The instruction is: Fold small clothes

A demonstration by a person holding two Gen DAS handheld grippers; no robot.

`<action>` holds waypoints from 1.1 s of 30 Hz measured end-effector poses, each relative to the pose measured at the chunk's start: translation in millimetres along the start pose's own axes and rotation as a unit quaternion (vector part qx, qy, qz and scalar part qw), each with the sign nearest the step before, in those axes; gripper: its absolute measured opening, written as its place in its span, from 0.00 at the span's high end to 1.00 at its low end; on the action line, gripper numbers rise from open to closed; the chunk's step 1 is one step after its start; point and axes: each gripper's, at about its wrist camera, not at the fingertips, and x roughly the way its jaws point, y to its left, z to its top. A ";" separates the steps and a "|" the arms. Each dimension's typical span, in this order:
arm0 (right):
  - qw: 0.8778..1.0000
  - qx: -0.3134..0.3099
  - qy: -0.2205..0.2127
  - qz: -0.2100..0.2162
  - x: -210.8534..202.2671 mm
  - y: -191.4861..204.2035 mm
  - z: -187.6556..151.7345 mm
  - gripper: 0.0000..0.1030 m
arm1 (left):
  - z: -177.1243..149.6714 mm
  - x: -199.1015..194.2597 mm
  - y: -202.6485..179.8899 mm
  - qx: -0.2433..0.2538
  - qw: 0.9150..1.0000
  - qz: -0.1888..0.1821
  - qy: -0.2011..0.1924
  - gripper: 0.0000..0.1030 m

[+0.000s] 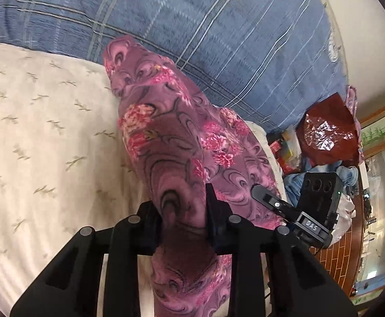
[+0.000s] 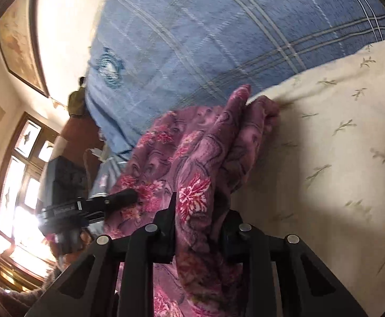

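The letters "DAS" stand in white on a small black block of the right tool [image 1: 271,203], seen from the left wrist view; nothing else is legible.

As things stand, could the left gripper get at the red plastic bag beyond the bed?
Probably not: the left gripper is shut on the purple floral garment, and the right gripper sits between it and the red plastic bag.

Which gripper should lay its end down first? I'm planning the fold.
Probably the right gripper: its pinched end of the purple floral garment hangs beside the cream sheet. The left gripper is also shut on it.
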 end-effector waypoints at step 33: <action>0.969 -0.167 -0.038 -0.177 41.6 108.2 -68.4 0.62 | -56.2 -55.5 29.5 0.158 0.956 0.226 -0.101 0.37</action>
